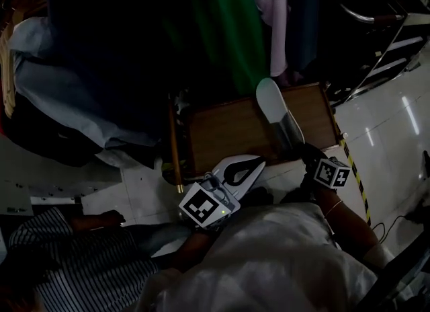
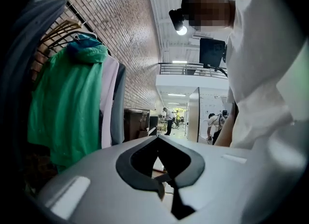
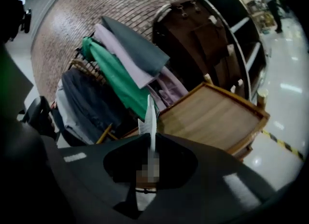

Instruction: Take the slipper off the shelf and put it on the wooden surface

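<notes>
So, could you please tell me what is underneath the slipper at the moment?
The wooden surface lies under the slipper, which the right tongs grip by one end. The wood directly beneath it is covered, so contact cannot be judged.

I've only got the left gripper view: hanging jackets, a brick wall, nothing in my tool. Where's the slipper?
Observer: The right tool is shut on the white slipper.
Operator: Is it at the wooden surface?
Observer: It hangs over the right part of the wooden surface. I cannot tell whether it touches.
Operator: And where is my left tool from there?
Observer: In the head view the left tool is at the surface's near edge, to the left of the right tool.
</notes>
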`<state>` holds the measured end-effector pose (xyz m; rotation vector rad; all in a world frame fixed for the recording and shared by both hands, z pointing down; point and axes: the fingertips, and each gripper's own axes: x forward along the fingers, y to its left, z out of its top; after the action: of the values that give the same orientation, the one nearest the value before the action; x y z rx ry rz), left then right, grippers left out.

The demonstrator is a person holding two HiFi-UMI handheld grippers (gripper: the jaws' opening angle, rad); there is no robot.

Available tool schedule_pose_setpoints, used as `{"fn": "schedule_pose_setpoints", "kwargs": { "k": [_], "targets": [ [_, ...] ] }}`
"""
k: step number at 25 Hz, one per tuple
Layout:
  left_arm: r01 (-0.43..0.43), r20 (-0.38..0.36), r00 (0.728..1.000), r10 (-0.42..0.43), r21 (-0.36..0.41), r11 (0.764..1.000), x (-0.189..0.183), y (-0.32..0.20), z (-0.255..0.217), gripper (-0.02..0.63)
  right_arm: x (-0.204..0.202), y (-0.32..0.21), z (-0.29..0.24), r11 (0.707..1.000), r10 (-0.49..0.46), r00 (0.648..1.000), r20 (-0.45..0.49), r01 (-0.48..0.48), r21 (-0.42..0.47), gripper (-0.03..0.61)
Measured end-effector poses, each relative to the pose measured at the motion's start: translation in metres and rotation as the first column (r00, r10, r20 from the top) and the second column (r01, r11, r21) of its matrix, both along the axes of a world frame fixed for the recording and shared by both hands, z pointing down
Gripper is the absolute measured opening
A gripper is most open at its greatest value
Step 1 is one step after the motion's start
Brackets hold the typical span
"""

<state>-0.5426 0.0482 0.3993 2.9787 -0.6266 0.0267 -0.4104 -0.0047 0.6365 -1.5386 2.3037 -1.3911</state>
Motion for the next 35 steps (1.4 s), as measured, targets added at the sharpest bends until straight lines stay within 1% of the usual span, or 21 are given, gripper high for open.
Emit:
{"fn": "schedule_pose_setpoints", "kwargs": {
  "k": [1, 3, 4, 6, 8, 9, 10, 11, 12, 15, 17, 18, 19, 21, 23, 24, 26, 28, 31, 33, 35],
  "targets": [
    [-0.006, -0.001, 1.000, 0.006, -0.002, 1.000, -0.004, -0.001, 0.001, -0.002, 0.002, 0.001, 0.011, 0.997, 0.065, 0.997, 0.036, -0.063, -0.052, 0.038],
    [-0.017, -0.004, 1.000, 0.017, -0.003, 1.000, -0.009, -0.003, 0.001, -0.002, 0.003, 0.006, 0.024, 0.975, 0.182, 0.979, 0.090, -0.168, -0.143, 0.040],
    [-0.022, -0.006, 1.000, 0.022, 0.000, 1.000, -0.011, -0.004, 0.001, -0.002, 0.001, 0.009, 0.024, 0.966, 0.215, 0.971, 0.103, -0.197, -0.168, 0.040],
    [-0.024, -0.010, 1.000, 0.024, 0.006, 1.000, -0.014, -0.007, 0.002, -0.002, -0.001, 0.013, 0.027, 0.957, 0.239, 0.965, 0.103, -0.217, -0.194, 0.041],
    [-0.024, -0.010, 1.000, 0.024, 0.000, 1.000, -0.017, -0.011, 0.005, -0.002, 0.002, 0.015, 0.036, 0.958, 0.215, 0.975, 0.054, -0.200, -0.205, 0.043],
    [-0.026, -0.012, 1.000, 0.026, -0.007, 1.000, -0.017, -0.013, 0.007, -0.002, 0.004, 0.016, 0.042, 0.963, 0.181, 0.983, 0.005, -0.176, -0.205, 0.078],
    [-0.030, -0.017, 0.999, 0.030, -0.016, 0.999, -0.016, -0.015, 0.009, -0.002, 0.008, 0.019, 0.048, 0.967, 0.145, 0.988, -0.051, -0.153, -0.202, 0.149],
    [-0.035, -0.024, 0.999, 0.035, -0.023, 0.999, -0.014, -0.017, 0.009, -0.002, 0.013, 0.022, 0.052, 0.968, 0.126, 0.987, -0.102, -0.145, -0.205, 0.203],
    [-0.042, -0.032, 0.999, 0.041, -0.026, 0.999, -0.011, -0.018, 0.009, -0.002, 0.021, 0.027, 0.055, 0.963, 0.130, 0.981, -0.144, -0.160, -0.216, 0.224],
    [-0.068, -0.067, 0.995, 0.067, -0.017, 0.998, 0.003, -0.019, 0.001, -0.002, 0.052, 0.043, 0.050, 0.936, 0.196, 0.953, -0.232, -0.253, -0.247, 0.236],
    [-0.097, -0.064, 0.993, 0.096, -0.021, 0.995, 0.016, -0.015, 0.004, -0.002, 0.077, 0.057, 0.043, 0.924, 0.231, 0.935, -0.270, -0.297, -0.240, 0.225],
    [-0.117, -0.044, 0.992, 0.116, -0.029, 0.993, 0.022, -0.011, 0.011, -0.002, 0.087, 0.064, 0.037, 0.926, 0.240, 0.931, -0.275, -0.304, -0.223, 0.222],
    [-0.137, -0.017, 0.991, 0.136, -0.039, 0.990, 0.029, -0.007, 0.019, -0.002, 0.094, 0.067, 0.027, 0.936, 0.241, 0.931, -0.274, -0.297, -0.187, 0.219],
    [-0.164, 0.024, 0.986, 0.165, -0.048, 0.985, 0.042, -0.002, 0.029, -0.002, 0.102, 0.066, -0.001, 0.965, 0.221, 0.937, -0.272, -0.250, -0.076, 0.212],
    [-0.164, 0.029, 0.986, 0.165, -0.025, 0.986, 0.056, 0.004, 0.025, -0.002, 0.102, 0.068, -0.033, 0.985, 0.174, 0.944, -0.282, -0.170, 0.036, 0.207],
    [-0.152, 0.026, 0.988, 0.152, -0.014, 0.988, 0.063, 0.010, 0.021, -0.002, 0.101, 0.073, -0.049, 0.989, 0.141, 0.947, -0.290, -0.121, 0.085, 0.201],
    [-0.114, 0.026, 0.993, 0.114, -0.007, 0.993, 0.076, 0.026, 0.013, -0.002, 0.098, 0.084, -0.079, 0.985, 0.070, 0.949, -0.309, -0.016, 0.172, 0.198],
    [-0.072, 0.016, 0.997, 0.072, -0.022, 0.997, 0.093, 0.045, 0.007, -0.002, 0.097, 0.092, -0.113, 0.962, 0.001, 0.941, -0.339, 0.091, 0.258, 0.196],
    [-0.040, -0.021, 0.999, 0.039, -0.067, 0.997, 0.119, 0.084, 0.004, -0.002, 0.099, 0.109, -0.168, 0.894, -0.076, 0.920, -0.384, 0.234, 0.383, 0.195],
    [-0.012, -0.026, 1.000, 0.009, -0.106, 0.994, 0.131, 0.109, 0.008, -0.002, 0.103, 0.130, -0.200, 0.848, -0.101, 0.914, -0.394, 0.286, 0.445, 0.190],
    [0.051, -0.039, 0.998, -0.056, -0.118, 0.992, 0.138, 0.124, 0.007, -0.002, 0.113, 0.150, -0.222, 0.816, -0.124, 0.911, -0.394, 0.320, 0.482, 0.184]
  ]
}}
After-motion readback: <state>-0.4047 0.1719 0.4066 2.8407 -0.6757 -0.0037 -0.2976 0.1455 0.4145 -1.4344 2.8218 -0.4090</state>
